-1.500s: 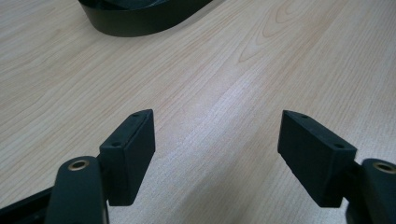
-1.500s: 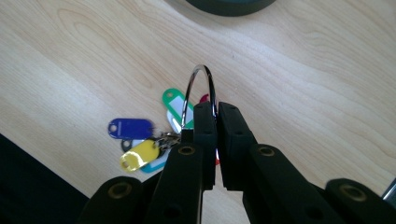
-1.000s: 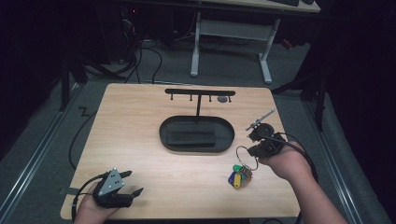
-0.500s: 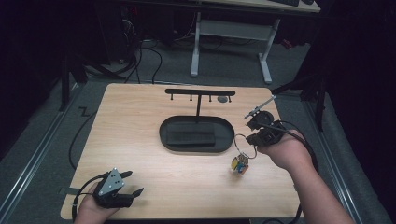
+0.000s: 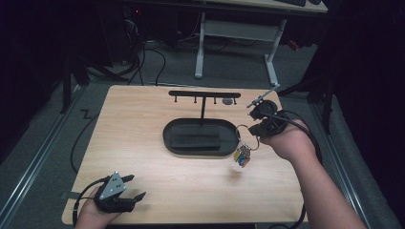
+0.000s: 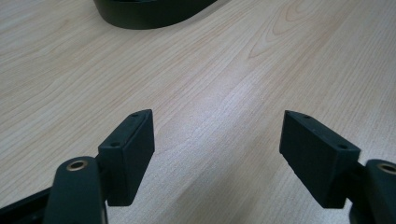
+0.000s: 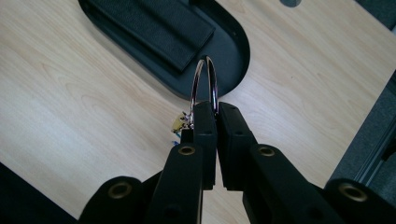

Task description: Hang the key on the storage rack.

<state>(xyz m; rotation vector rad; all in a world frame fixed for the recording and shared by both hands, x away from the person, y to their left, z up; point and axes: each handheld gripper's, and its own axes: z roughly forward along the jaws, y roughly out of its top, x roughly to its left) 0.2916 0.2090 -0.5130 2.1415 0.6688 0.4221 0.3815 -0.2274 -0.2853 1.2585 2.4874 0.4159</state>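
Key ring [image 5: 242,133] with coloured charms [image 5: 242,155] hangs above the table [image 5: 143,124], just right of the black tray [image 5: 168,138]. Your right gripper [image 5: 249,129] is clamped on it. Your left gripper [image 5: 136,187], jaws apart, holds nothing.

No text, label, brand, number or sign can be read in any of the views. The colourful charm [image 5: 242,155] that hangs from the key ring [image 5: 246,133] is too small and too blurred to show any writing. The tabletop [image 5: 143,119], the black tray [image 5: 200,137] and the grey plate [image 5: 113,184] on the left gripper [image 5: 133,195] carry no readable marks.
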